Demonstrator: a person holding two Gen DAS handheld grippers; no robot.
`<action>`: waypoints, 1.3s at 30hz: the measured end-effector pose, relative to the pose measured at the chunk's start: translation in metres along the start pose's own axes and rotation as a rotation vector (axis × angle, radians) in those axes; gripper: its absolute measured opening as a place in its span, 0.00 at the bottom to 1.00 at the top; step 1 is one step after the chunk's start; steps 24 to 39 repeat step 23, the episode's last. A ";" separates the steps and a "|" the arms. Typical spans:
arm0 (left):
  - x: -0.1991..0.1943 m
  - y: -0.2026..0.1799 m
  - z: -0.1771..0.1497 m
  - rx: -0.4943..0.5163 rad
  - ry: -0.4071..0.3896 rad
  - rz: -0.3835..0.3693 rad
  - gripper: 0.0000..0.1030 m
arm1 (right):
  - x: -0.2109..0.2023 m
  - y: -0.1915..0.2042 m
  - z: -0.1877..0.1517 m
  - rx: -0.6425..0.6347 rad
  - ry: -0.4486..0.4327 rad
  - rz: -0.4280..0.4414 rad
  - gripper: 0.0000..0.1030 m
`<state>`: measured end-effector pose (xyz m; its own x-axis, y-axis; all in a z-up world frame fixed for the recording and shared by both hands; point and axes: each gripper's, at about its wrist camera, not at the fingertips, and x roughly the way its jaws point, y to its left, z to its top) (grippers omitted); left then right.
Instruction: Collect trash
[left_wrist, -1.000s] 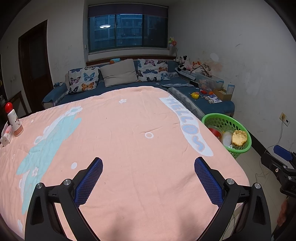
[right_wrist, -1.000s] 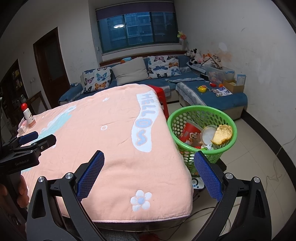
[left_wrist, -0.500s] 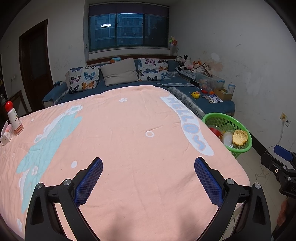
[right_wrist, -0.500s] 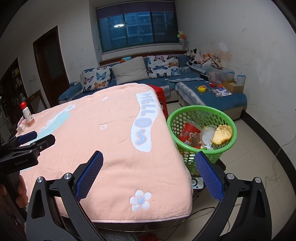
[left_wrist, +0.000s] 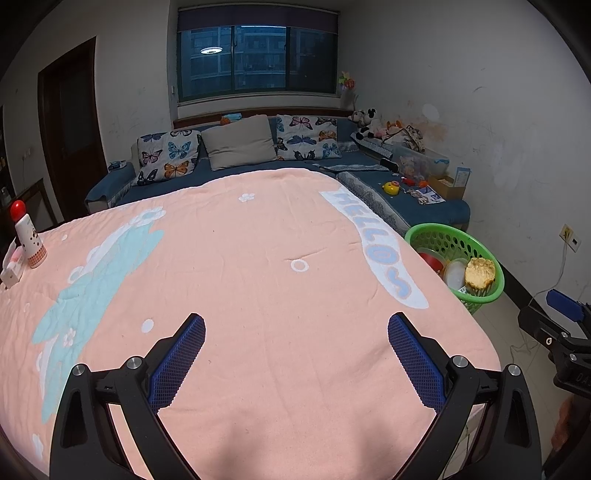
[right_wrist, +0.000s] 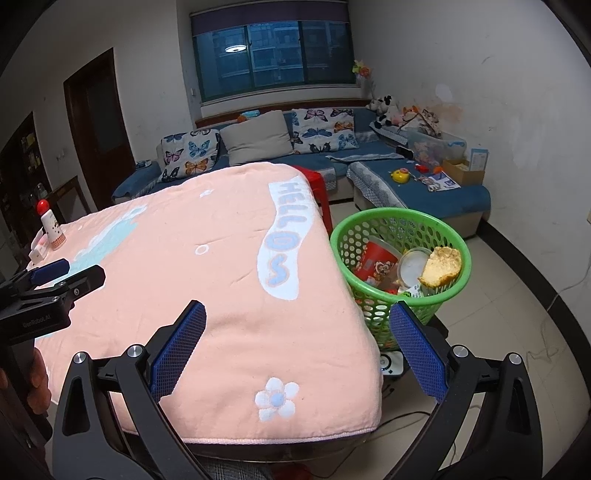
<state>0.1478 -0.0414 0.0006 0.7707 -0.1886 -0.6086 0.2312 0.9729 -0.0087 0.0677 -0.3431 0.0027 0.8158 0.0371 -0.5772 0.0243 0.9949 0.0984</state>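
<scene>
Two sets of tongs on my books, both spread wide and holding nothing: the left tongs (left_wrist: 295, 347) hover over the middle of the desk, the right tongs (right_wrist: 297, 345) over its near right corner. The desk is draped in a peach-pink quilted cloth (left_wrist: 258, 277) with a white "HELLO" band along its right side. The trash sits in the green perforated plastic basket (right_wrist: 400, 221) on the floor, just beside the desk's right edge; inside I count a red printed paper cup (right_wrist: 376, 260), a round clear plastic lid (right_wrist: 412, 264) and a torn yellow spongy lump (right_wrist: 441, 267), with smaller scraps beneath that I cannot make out. From the right tongs the basket lies forward and slightly right, close; from the left tongs it lies far right across the cloth, so I judge the right hand the nearer. The only loose pieces on the cloth are at the far left edge: an upright white bottle with a red ball cap (left_wrist: 27, 236) and a small white-and-pink packet (left_wrist: 13, 267) lying touching or nearly touching its base; whether either counts as trash I cannot tell. These lie forward and left of the left tongs, well apart from the right ones; any further pick there I judge falls to the left hand, then a carry across the whole desk to the basket.
</scene>
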 end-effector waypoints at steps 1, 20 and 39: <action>0.000 0.001 -0.001 -0.001 0.000 -0.001 0.93 | 0.000 0.000 0.000 0.000 0.000 0.000 0.96; -0.001 -0.006 -0.003 -0.002 -0.008 0.023 0.93 | 0.004 0.004 -0.002 -0.009 0.007 0.004 0.96; -0.001 -0.009 -0.003 -0.003 -0.010 0.024 0.93 | 0.005 0.005 -0.002 -0.006 0.009 0.008 0.96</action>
